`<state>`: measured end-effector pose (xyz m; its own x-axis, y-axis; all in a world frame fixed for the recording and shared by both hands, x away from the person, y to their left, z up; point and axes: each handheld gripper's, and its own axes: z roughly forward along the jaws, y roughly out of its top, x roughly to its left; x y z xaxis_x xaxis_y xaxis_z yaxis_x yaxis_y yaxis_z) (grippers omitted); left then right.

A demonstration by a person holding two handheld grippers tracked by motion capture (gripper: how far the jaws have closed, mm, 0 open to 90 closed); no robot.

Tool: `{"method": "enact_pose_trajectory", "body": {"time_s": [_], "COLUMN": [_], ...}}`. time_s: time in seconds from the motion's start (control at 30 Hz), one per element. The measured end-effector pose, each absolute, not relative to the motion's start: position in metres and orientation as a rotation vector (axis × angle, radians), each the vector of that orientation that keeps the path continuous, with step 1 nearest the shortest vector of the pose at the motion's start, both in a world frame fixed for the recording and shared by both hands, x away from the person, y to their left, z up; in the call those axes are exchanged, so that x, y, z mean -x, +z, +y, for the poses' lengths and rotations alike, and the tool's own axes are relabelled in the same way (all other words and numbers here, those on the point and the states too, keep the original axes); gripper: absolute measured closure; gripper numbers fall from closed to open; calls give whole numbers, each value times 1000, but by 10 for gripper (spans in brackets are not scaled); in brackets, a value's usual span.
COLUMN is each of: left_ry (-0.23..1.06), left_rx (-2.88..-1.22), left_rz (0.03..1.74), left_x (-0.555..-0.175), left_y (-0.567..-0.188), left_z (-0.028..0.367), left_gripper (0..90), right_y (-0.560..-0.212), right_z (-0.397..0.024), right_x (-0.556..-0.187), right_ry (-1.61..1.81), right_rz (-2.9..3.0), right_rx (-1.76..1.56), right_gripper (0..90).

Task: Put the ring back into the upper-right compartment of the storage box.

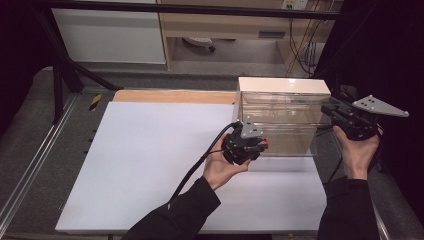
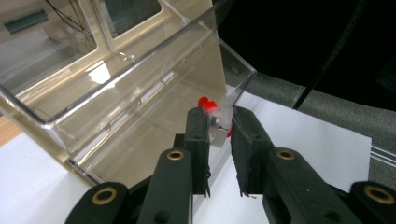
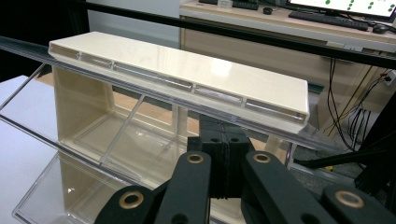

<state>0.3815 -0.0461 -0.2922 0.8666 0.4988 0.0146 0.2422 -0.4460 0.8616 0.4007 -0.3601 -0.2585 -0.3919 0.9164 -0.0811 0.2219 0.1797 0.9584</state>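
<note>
A clear plastic box (image 1: 280, 125) with a cream top stands at the back right of the white board (image 1: 160, 160). My left gripper (image 1: 261, 146) is at the box's front left corner, shut on a small clear and red piece (image 2: 219, 133). In the left gripper view the piece sits between the pads, just in front of the box's open clear wall (image 2: 116, 93). My right gripper (image 1: 327, 110) is held against the box's right side. Its jaws (image 3: 223, 140) are pressed together below the cream top (image 3: 177, 70). Whether they pinch a wall edge I cannot tell.
A wooden strip (image 1: 175, 96) runs along the board's far edge. Metal rails (image 1: 30, 165) border the left side. A black bar (image 1: 200, 9) crosses the back, with a cabinet and cables (image 1: 305, 50) behind it. Dark cloth hangs at the right.
</note>
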Motion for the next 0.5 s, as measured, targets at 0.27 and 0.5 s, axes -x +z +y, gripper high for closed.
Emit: {"method": "enact_pose_trajectory", "body": {"time_s": [0.27, 0.5], "left_ry": [336, 349], "left_rx": [-2040, -2034], "left_rz": [531, 527], "left_x": [-387, -391], "left_y": [-286, -281], "left_z": [-58, -67], "left_gripper": [769, 769], "right_y": [-258, -259], "right_z": [-360, -360], "right_x": [-401, -401], "right_ry": [1257, 1258], "right_rz": [1752, 1749], "right_rx": [-1082, -1085], "right_gripper": [900, 900]}}
